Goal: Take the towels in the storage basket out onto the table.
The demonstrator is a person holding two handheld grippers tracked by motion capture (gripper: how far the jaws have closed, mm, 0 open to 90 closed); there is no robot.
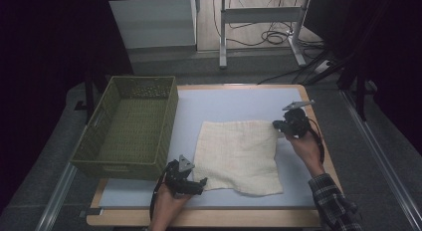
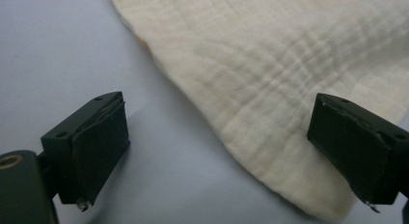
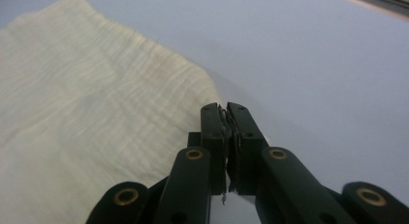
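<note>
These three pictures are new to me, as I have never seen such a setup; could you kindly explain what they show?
A person sits at a table and holds a hand-held two-jaw gripper in each hand; there is no robot arm. The high view looks down from above the person's side. The other two pictures come from cameras riding on each gripper, looking along its black jaws.

On the pale blue surface lies a cream cloth, spread flat, with an empty green woven basket beside it.

The left gripper is open at the cloth's near corner, its jaws astride the edge but not pressing it. The right gripper is shut at the cloth's far right corner; whether it pinches any fabric I cannot tell.
</note>
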